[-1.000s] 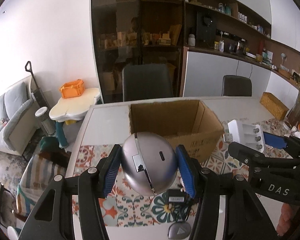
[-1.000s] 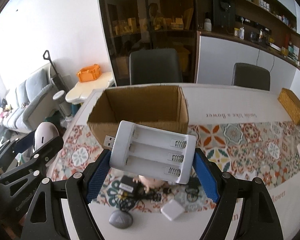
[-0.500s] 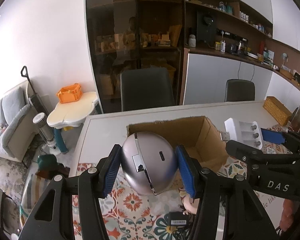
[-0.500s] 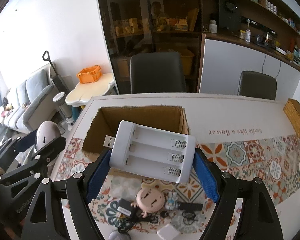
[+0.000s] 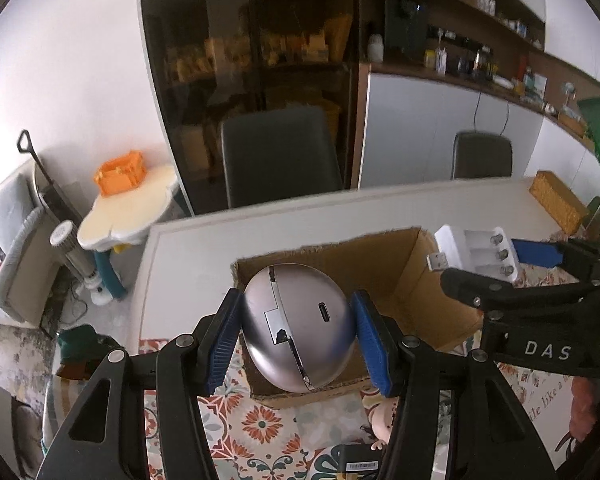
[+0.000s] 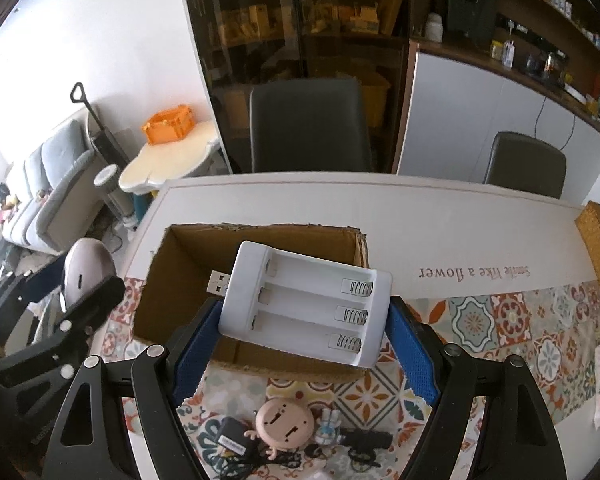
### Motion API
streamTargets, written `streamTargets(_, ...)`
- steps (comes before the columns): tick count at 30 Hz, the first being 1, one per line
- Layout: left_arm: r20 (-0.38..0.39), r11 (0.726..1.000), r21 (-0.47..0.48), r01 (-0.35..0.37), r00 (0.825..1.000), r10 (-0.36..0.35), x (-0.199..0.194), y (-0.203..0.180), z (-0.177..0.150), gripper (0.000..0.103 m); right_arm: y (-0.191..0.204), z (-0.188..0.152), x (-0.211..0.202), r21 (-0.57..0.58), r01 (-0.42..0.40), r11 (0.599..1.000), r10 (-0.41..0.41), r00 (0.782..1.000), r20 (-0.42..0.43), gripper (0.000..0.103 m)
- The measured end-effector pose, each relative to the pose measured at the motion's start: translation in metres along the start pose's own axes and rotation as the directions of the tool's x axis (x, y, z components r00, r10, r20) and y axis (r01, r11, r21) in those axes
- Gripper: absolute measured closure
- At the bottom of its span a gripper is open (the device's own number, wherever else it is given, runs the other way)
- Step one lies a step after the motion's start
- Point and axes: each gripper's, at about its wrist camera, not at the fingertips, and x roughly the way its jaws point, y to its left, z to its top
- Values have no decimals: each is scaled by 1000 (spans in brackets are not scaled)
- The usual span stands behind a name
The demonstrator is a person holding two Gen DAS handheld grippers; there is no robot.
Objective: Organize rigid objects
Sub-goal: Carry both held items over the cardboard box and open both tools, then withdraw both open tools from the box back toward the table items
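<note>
My left gripper [image 5: 298, 340] is shut on a silver egg-shaped mouse [image 5: 296, 326] and holds it above the near wall of an open cardboard box [image 5: 436, 280]. My right gripper [image 6: 302, 348] is shut on a white USB battery charger [image 6: 304, 304] with three empty slots, held over the same box [image 6: 180, 276]. The right gripper with the charger [image 5: 476, 252] shows at the right of the left wrist view. The left gripper with the mouse [image 6: 84, 270] shows at the left of the right wrist view.
The box stands on a white table [image 6: 440, 216] with a patterned mat [image 6: 500, 320]. A pink round toy [image 6: 286, 424], a black adapter with cables [image 6: 232, 442] and small items lie in front of the box. A woven yellow box [image 6: 598, 240] sits far right. Two dark chairs stand behind the table.
Both grippers have risen and moved forward with their objects, from in front of the box to over it. The items on the mat have slid lower in view.
</note>
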Motion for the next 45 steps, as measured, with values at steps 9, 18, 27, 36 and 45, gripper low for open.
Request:
streamTargets(9,-113,1000,-5,7,994,-7,44,-1,4,48,-7,11,46,3,19,1000,-19,992,-122,22)
streamTargets(18,-154,1000,17,-9,988,12,63,0,2,46,-9,10,69,-3,16,1000,-17,983,-181,22)
streamTargets(27,-168,996,-53,-75,984,65,59,22,0,30,-1,10,78,-5,-1,1000,0,980,-198,22)
streamTargets(36,-105,985,-90,-148,985,138,26,31,-4,14,7,6,64,-24,19,1000,-22,990,-140,15)
streamTargets(45,-48,980,-112,-163,986,158,-19,27,-14,5,-5,-14,19,27,7,1000,-5,997,-83,15)
